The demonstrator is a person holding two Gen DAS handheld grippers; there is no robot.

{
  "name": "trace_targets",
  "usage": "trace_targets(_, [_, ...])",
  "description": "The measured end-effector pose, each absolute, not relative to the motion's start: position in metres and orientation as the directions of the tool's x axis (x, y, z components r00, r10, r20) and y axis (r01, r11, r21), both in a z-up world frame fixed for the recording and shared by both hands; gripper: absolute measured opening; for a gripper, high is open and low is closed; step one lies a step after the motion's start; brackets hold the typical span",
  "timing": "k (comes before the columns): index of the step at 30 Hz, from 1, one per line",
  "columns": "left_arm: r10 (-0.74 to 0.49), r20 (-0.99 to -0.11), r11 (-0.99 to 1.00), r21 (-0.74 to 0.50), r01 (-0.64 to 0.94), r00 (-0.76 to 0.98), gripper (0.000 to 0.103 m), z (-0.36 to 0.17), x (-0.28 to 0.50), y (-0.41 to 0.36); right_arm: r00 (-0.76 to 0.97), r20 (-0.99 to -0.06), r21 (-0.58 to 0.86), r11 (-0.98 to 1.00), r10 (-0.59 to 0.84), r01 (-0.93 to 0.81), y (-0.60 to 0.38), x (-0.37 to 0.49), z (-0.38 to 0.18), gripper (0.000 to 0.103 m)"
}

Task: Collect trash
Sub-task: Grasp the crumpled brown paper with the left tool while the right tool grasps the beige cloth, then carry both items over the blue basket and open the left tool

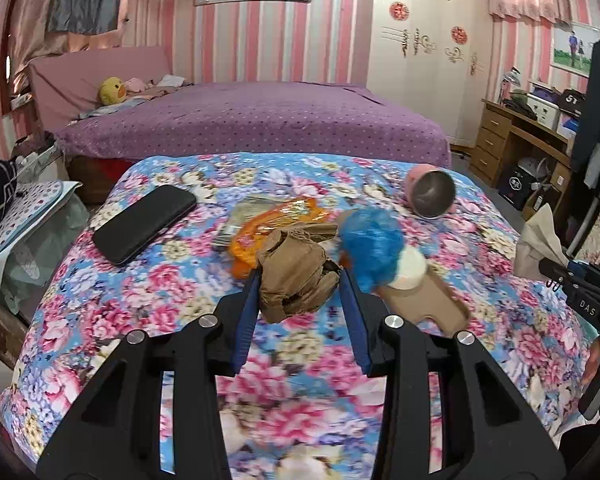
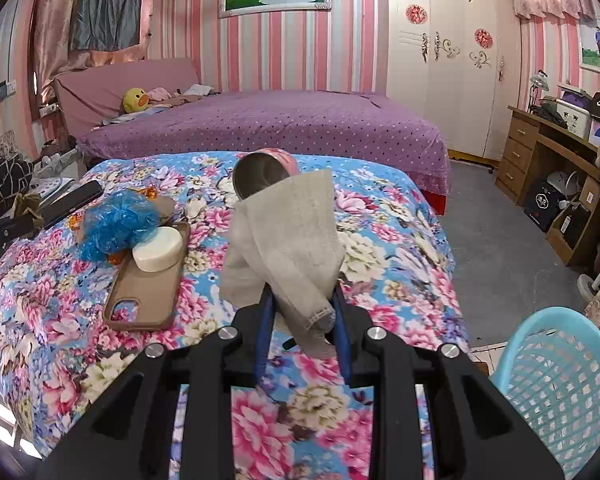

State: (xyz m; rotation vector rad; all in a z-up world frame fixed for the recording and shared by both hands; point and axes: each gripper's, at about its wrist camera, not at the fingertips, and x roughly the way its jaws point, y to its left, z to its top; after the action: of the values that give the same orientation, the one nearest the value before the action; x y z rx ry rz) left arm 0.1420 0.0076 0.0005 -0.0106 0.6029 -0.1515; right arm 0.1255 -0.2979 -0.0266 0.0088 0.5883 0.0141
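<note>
My left gripper (image 1: 300,280) is shut on a crumpled brown paper wad (image 1: 296,276) and holds it above the floral cloth (image 1: 180,280). My right gripper (image 2: 302,304) is shut on a grey-white tissue (image 2: 288,240) that stands up between its fingers. A blue crumpled plastic bag (image 1: 370,246) lies just right of the wad, also in the right wrist view (image 2: 116,224). An orange wrapper (image 1: 272,224) lies behind the wad. A light blue mesh basket (image 2: 556,392) stands at the lower right, off the cloth's edge.
A black phone (image 1: 146,222) lies at the left. A brown phone case (image 2: 148,284) carries a white round jar (image 2: 158,254). A pink steel-lined cup (image 2: 266,174) lies tipped at the back. A purple bed (image 2: 260,128) is behind, a wooden desk (image 2: 540,152) at the right.
</note>
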Motion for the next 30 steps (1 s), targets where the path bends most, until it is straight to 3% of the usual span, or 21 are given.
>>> trace_targets(16, [-0.258,-0.55,0.964,-0.096,0.246,0.795,0.039,0.004,0.137,-0.08,0.85,-0.525,0.023,0.998,-0.043,0.065,-0.351,0.103,-0.014,0.027])
trace_targets(30, [-0.286,-0.549,0.952,-0.07,0.298,0.785,0.039,-0.006,0.125,-0.15,0.836,-0.534,0.012,0.988,-0.126,0.157,-0.433,0.069,-0.017,0.027])
